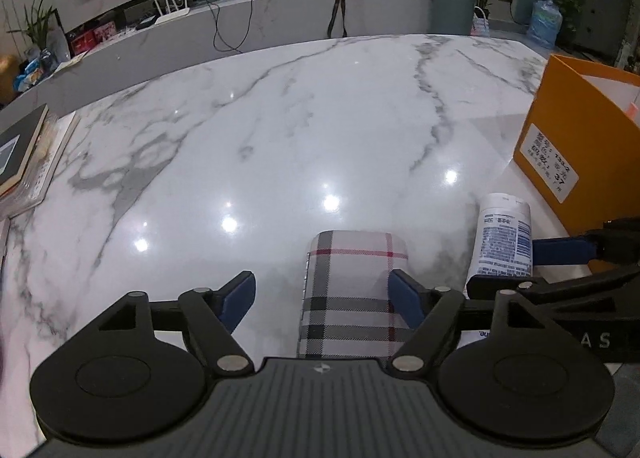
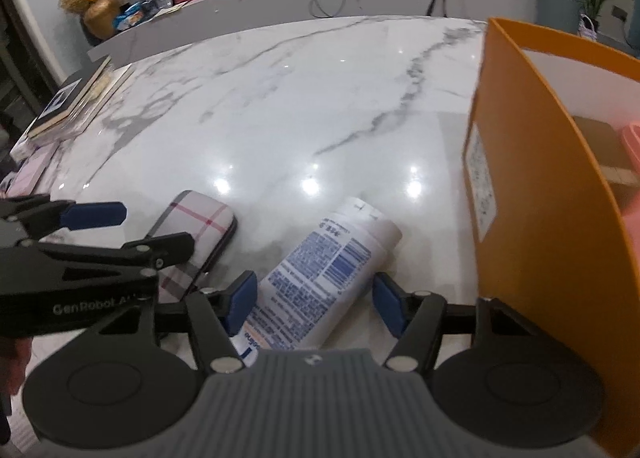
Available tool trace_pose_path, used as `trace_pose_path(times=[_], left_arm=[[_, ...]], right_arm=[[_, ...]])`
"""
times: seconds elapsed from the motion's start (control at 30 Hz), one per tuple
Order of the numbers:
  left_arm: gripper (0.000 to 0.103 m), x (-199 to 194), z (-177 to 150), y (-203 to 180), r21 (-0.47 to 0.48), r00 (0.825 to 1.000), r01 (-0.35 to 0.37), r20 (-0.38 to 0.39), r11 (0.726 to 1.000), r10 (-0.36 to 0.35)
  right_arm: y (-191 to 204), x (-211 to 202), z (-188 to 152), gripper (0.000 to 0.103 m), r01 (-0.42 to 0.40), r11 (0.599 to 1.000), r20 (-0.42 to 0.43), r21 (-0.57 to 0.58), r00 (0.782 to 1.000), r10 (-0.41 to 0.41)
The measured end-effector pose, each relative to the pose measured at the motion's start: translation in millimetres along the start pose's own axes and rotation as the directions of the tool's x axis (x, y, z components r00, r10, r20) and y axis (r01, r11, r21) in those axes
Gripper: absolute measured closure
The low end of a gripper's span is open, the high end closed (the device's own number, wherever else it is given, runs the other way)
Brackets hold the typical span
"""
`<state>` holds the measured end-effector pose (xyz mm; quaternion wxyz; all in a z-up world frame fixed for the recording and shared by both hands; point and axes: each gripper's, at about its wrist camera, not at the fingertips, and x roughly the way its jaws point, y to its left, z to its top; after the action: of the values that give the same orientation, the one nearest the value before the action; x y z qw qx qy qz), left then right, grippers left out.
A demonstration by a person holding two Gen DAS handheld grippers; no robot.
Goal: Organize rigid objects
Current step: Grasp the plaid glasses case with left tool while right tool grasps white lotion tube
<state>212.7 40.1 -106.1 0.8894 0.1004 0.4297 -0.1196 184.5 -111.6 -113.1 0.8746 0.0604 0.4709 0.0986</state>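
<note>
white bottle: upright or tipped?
Tipped. The white bottle lies on its side on the marble table, label up, between the open right claw's fingers.

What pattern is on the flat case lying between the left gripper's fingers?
The case has a white plaid with black and red stripes, clearest in the left wrist view.

Overhead lamps threw round glare spots on the glossy marble table [image 1: 280,130]. The room stayed dim, fisheye bending curved the edges, and the orange box [image 2: 540,186] blurred.
</note>
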Motion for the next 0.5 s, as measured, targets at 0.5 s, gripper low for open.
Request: trace_pose_path(times=[0.5], left_arm=[[0.000, 12.4, -8.7, 12.5, -0.121, 0.995, 0.043, -0.082, 0.992, -0.053]], right_arm=[[10.0, -4.1, -7.9, 0.050, -0.036, 0.994, -0.008, -0.100, 0.999, 0.036]])
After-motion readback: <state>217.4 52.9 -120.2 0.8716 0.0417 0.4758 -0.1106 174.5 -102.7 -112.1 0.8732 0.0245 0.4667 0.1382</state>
